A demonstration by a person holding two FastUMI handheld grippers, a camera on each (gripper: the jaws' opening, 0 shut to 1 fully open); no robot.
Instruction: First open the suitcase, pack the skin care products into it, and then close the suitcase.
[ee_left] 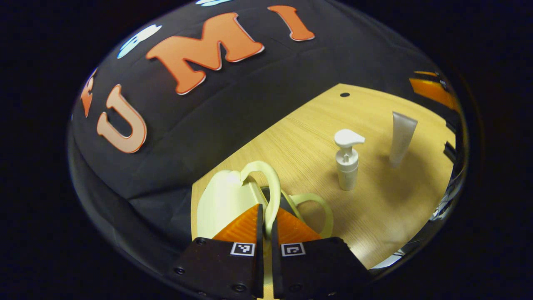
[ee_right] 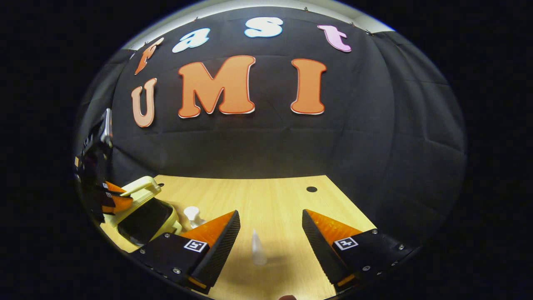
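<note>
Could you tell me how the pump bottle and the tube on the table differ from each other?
The pump bottle carries a curved dispenser head on a round body; the tube is flat and plain, widest at its crimped top. The pump bottle stands nearer the suitcase, the tube farther off. Both are whitish, upright on the wooden table and not yet packed.

Matt wood-grain worktop (ee_left: 387, 200); smooth plastic suitcase (ee_left: 220, 200) (slightly glossy), pump bottle (ee_left: 347, 166) and tube (ee_left: 402, 139); matt cloth wall (ee_right: 266, 146).
</note>
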